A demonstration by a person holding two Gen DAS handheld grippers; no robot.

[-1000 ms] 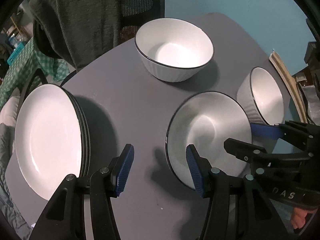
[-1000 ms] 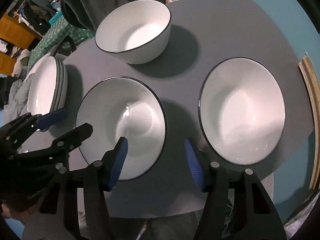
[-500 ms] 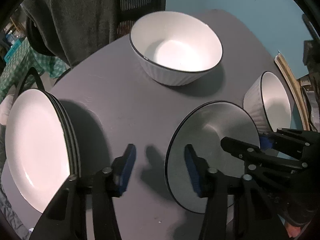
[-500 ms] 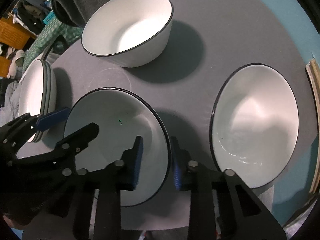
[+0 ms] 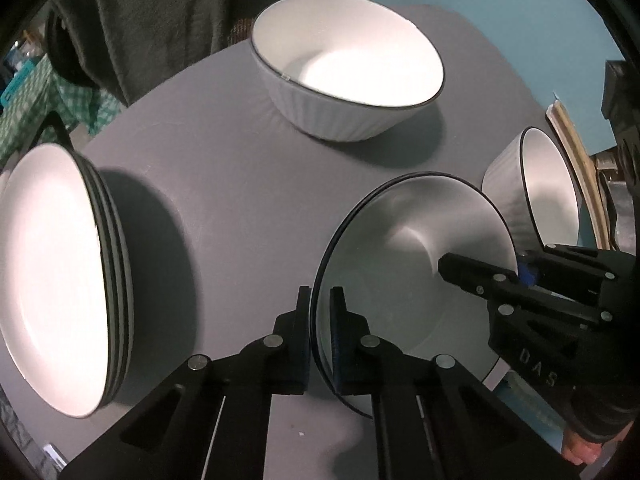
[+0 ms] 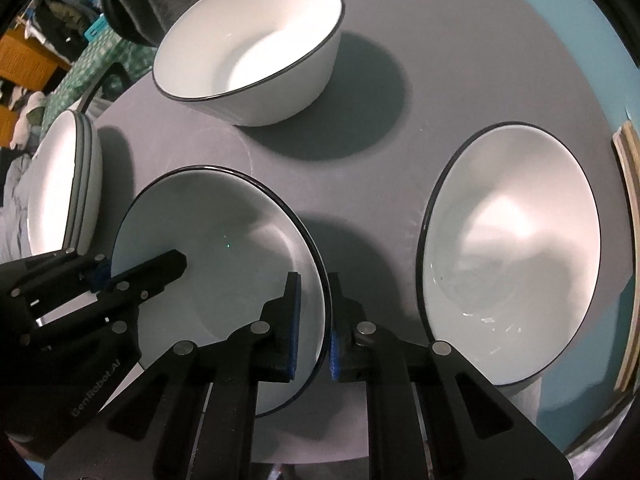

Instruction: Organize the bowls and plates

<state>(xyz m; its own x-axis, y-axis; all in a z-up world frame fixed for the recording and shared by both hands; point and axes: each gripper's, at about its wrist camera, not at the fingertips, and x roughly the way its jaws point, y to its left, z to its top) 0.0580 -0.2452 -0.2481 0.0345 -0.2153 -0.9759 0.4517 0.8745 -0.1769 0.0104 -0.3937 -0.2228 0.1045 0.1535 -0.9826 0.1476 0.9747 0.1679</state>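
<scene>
White shallow bowl (image 5: 412, 264) sits between both grippers, left gripper (image 5: 320, 322) and right gripper (image 6: 312, 320) pinching opposite rims, their jaws having just closed.

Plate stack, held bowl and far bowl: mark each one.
Plate stack (image 5: 52, 292), left wrist view, top plate's white face.
Held bowl (image 6: 224, 248), right wrist view, inner wall.
Far bowl (image 5: 352, 68), left wrist view, inside bottom.

Lived-in home: clothes piles (image 6: 28, 120), checked cloth (image 5: 24, 120), draped chair (image 5: 160, 12).

The plate stack (image 5: 52, 292) is cut by the frame's left edge.
</scene>
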